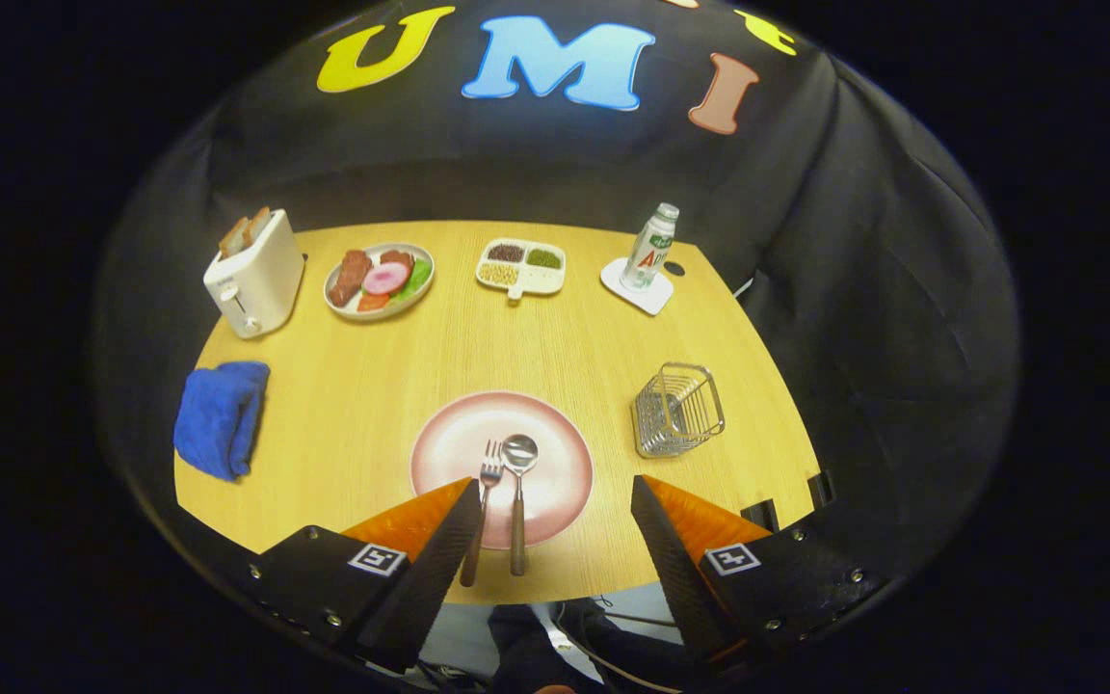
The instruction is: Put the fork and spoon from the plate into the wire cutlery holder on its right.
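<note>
Blue cloth (221, 417) far left, then pink plate (502, 469) holding fork (483, 506) and spoon (518, 496) side by side between the spread, empty fingers of the gripper (555, 492), wire cutlery holder (677, 409) empty to plate's right.

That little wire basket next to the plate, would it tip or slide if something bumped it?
Probably yes. The wire cutlery holder is thin open wire, so likely light, and stands loose on the smooth wooden table; a nudge may slide it. It already looks tilted, so it could tip. The open gripper hangs above the plate, away from it.
</note>
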A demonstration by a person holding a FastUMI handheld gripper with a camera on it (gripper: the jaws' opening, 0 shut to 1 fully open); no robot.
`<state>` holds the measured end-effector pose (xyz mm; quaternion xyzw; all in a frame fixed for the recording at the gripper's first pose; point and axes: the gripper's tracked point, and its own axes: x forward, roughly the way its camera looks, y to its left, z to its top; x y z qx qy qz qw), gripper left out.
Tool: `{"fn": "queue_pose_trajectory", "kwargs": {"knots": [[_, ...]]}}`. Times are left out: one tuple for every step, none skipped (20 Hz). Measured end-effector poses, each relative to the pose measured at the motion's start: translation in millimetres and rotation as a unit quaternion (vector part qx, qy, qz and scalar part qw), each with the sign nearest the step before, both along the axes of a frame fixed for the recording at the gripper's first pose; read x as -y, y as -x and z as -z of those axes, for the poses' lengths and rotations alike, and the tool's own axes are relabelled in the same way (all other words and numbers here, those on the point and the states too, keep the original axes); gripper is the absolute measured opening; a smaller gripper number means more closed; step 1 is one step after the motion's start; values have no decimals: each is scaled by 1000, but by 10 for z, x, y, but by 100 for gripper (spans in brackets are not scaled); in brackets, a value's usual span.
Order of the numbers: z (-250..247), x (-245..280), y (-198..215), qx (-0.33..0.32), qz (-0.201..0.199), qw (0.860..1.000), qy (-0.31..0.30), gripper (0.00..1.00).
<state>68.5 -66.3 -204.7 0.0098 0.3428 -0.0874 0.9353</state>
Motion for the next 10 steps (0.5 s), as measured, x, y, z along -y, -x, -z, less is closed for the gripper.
{"fn": "queue_pose_trajectory", "kwargs": {"knots": [[110, 10, -30, -21, -1, 1000, 1, 97], [219, 14, -52, -40, -2, 999, -2, 96], [325, 6, -76, -58, -2, 998, -6, 96], [433, 12, -87, -77, -1, 997, -10, 96], [529, 18, -108, -93, 0, 996, -11, 96], [632, 19, -144, -109, 2, 994, -10, 96], [715, 21, -161, -127, 1, 992, -8, 96], [808, 22, -196, -143, -2, 990, -4, 96], [875, 18, -221, -155, -7, 988, 2, 96], [931, 9, -245, -164, -12, 986, 7, 96]]}}
